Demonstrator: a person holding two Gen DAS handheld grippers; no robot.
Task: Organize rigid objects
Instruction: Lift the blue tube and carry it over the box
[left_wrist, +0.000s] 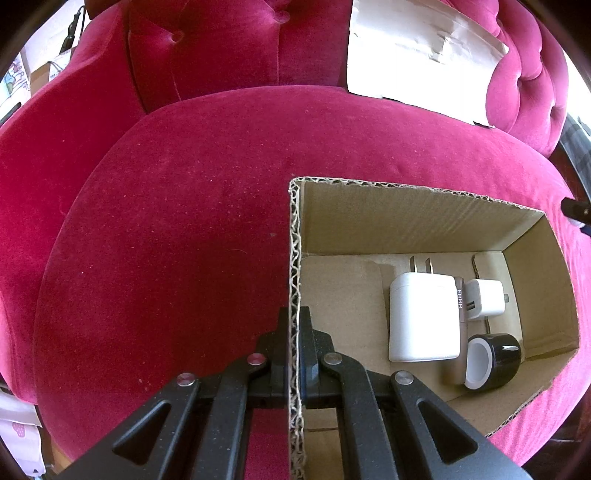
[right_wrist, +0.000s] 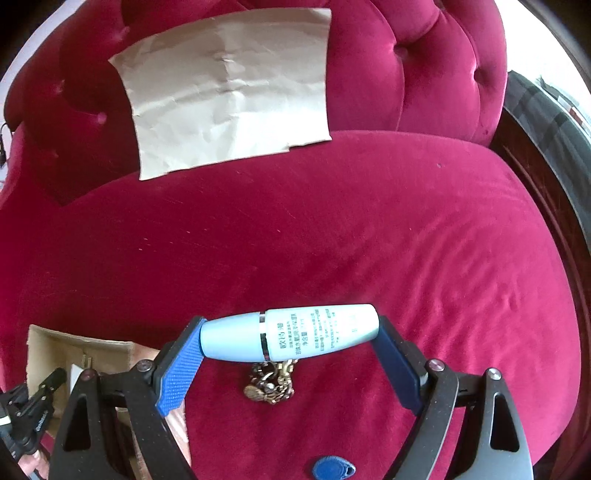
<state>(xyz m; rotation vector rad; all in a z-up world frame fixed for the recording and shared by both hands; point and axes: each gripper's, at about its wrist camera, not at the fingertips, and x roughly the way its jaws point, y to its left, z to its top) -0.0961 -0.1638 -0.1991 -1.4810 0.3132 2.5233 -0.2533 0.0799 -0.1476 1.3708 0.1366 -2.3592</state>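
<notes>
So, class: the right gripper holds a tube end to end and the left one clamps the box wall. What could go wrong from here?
1. The pale blue tube is held only by its rounded ends, so it might pop out of the right gripper.
2. The left gripper pinches the cardboard box wall; pulling could tip out the chargers.

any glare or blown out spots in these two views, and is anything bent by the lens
Left wrist view: the large white charger and the paper sheet are blown out to flat white, and the cardboard box edge bows from fisheye. Right wrist view: exposure is softer, the pale blue bottle text is partly legible, and the sofa seat curves strongly.
</notes>
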